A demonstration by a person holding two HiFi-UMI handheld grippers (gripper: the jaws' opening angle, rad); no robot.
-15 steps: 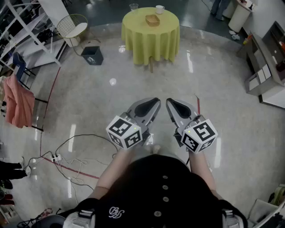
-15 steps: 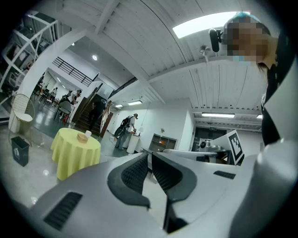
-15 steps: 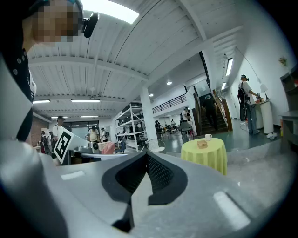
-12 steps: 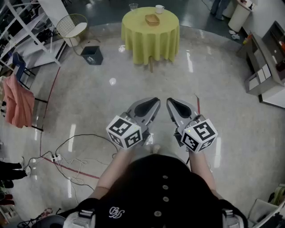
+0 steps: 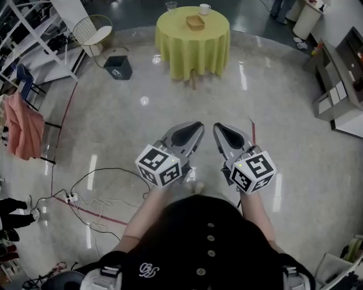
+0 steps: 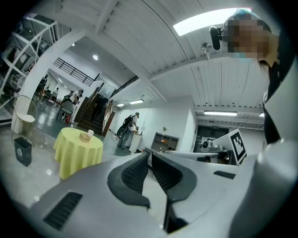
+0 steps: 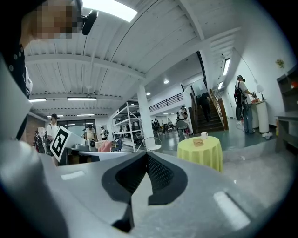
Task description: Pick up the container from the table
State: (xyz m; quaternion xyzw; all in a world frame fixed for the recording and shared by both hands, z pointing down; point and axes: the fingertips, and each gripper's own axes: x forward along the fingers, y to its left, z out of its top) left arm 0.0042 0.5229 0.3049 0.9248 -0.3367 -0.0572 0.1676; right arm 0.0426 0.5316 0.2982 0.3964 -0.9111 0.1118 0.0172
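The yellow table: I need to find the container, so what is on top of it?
On the yellow table stand a tan basket-like container, a white cup and a clear glass. The cloth hides the tabletop; the container's contents are too small to tell.

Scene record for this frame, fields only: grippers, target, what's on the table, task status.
left gripper: shut, nothing between the jaws, held close to the person's body
right gripper: shut, nothing between the jaws, beside the left one
table: round, yellow cloth, across the floor ahead of both grippers
container: tan, shallow, near the middle of the tabletop, untouched
also on table: white cup, clear glass, both toward the far edge
floor: dark bin left of the table in the head view
task status: container not yet reached
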